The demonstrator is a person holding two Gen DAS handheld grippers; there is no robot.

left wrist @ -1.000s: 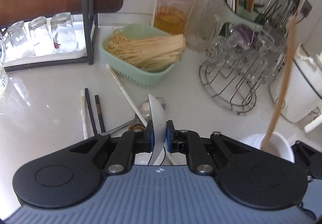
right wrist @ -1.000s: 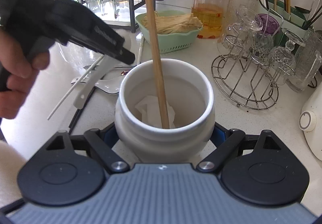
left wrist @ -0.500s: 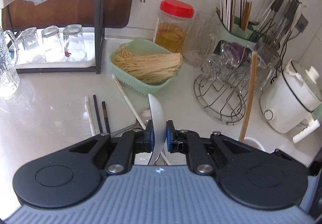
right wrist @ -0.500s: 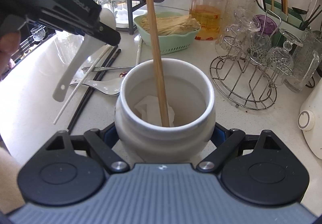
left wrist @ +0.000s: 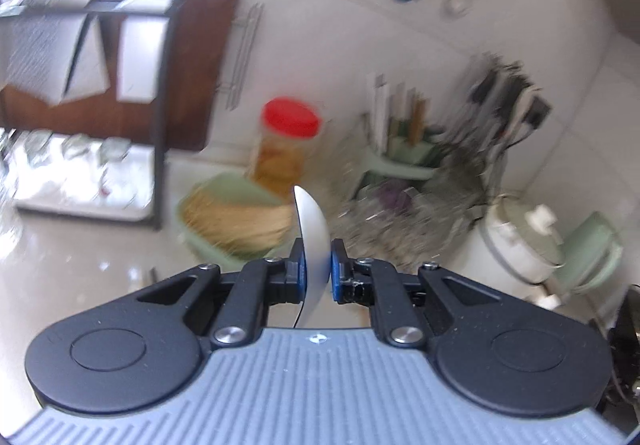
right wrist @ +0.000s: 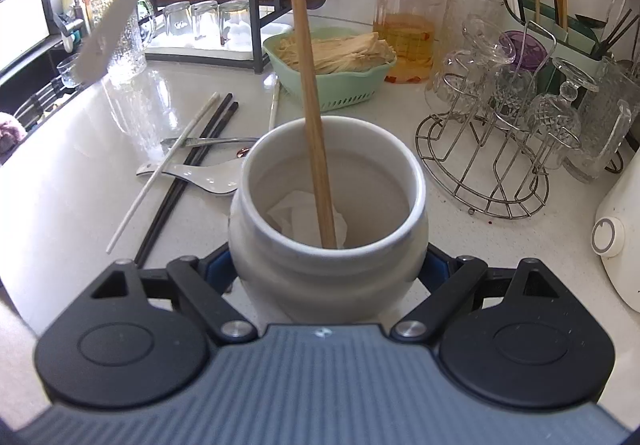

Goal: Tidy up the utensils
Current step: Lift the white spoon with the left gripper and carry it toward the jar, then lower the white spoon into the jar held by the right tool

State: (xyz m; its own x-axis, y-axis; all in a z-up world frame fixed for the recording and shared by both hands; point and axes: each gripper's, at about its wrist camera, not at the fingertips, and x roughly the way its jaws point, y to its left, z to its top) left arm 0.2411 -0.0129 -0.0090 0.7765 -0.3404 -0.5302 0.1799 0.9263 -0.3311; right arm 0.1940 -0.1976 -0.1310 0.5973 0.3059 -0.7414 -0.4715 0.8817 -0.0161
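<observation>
One white spoon [left wrist: 314,241] is clamped edge-on in my left claw [left wrist: 316,277], high over the bench, and in the right wrist view its handle [right wrist: 116,21] slants across the upper left. My right claw [right wrist: 328,269] is gripping the white jar [right wrist: 332,213], which sits on the bench with a wooden chopstick [right wrist: 308,85] leaning in it and crumpled paper at the bottom. I reckon the move now is to bring the spoon over the mouth, handle down, clear of that chopstick, and let go only once it is well inside, keeping the jar steady.

More waits on the pale bench [right wrist: 72,205]: another white spoon [right wrist: 192,175], a metal one [right wrist: 208,142], black chopsticks [right wrist: 188,173], a white chopstick [right wrist: 164,169]. Behind stand a green basket [right wrist: 336,85], a red-lidded jar [right wrist: 408,29], a wire rack of glasses [right wrist: 492,133], and a shelf of tumblers [right wrist: 200,21].
</observation>
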